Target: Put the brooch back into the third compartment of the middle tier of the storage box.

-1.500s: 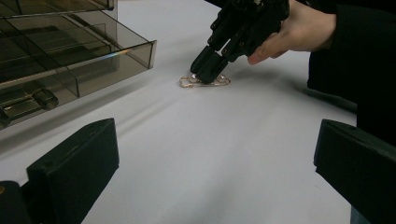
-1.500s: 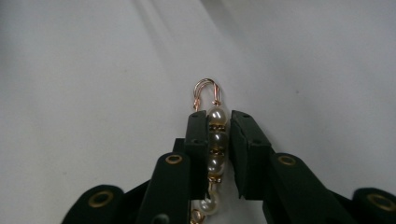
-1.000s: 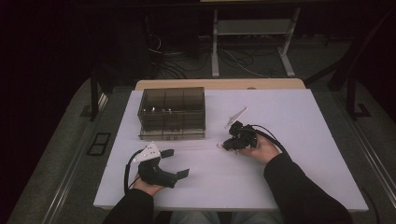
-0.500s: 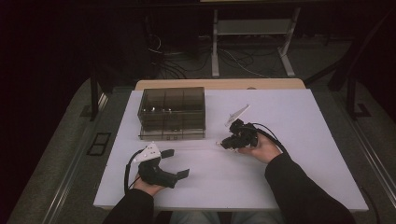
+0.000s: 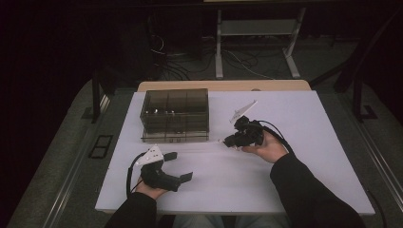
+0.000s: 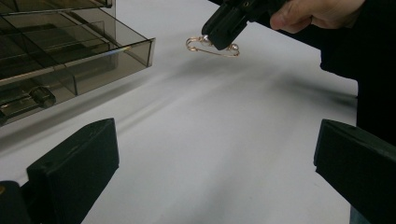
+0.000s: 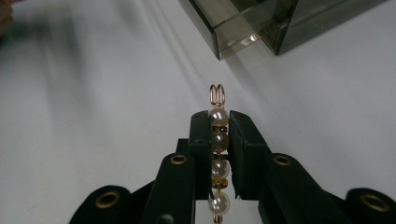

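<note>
High view: my right gripper point(image 5: 227, 140) sits just right of the smoky organizer box point(image 5: 175, 115) on the white counter point(image 5: 309, 128), but what it carries is too small to read there. The right gripper view settles it: jaws clamped on a pearl pin point(image 7: 217, 140), gold wire loop poking out past the tips, pearls stacked between the pads. The left gripper view gives the side-on angle: pin level, held clear above the counter, near the box's open drawer point(image 6: 88, 56). My left gripper point(image 5: 182, 166) rests near the counter's front edge, well apart from the pin, jaws wide apart and empty.
</note>
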